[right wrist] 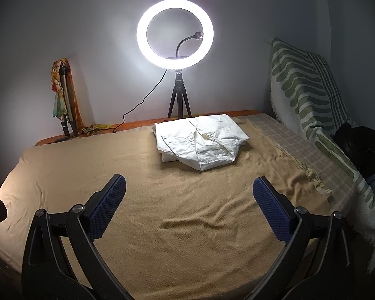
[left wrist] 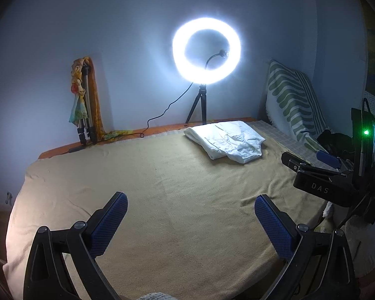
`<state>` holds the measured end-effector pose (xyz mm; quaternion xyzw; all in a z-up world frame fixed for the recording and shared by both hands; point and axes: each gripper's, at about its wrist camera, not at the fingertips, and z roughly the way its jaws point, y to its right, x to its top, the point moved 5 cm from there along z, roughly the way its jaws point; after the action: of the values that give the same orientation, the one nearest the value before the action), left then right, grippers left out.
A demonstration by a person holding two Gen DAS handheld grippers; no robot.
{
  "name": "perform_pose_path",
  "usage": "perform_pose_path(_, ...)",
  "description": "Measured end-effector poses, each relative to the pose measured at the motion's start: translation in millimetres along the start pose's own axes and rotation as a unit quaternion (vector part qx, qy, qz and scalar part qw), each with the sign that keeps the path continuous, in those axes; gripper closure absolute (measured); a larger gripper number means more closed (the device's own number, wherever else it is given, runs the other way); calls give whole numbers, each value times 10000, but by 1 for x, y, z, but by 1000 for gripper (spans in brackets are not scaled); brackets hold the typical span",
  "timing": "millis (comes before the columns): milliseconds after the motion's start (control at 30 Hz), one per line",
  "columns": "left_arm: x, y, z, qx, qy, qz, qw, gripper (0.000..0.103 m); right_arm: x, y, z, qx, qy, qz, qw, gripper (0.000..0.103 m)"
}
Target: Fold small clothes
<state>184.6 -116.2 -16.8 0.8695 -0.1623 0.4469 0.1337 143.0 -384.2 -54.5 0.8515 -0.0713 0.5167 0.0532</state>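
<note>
Right wrist view: white garment (right wrist: 202,141) lies folded on the bed (right wrist: 162,225) near the ring light (right wrist: 175,31). Right gripper (right wrist: 188,200) and left gripper (left wrist: 190,215) both gape, empty. Folding appears complete.

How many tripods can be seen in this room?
2. A small black tripod holds the glowing ring light behind the folded white garment; a folded silver tripod leans against the left wall. Others may be hidden.

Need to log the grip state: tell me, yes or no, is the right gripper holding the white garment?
No. The right gripper stands open over bare blanket, and the white garment lies well beyond its fingertips.
</note>
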Motion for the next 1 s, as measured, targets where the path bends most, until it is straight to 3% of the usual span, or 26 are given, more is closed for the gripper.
perform_pose_path(1000,-2,0,-8,144,35,58,9999,0,-3,1,6,64,-85,15,9999,0)
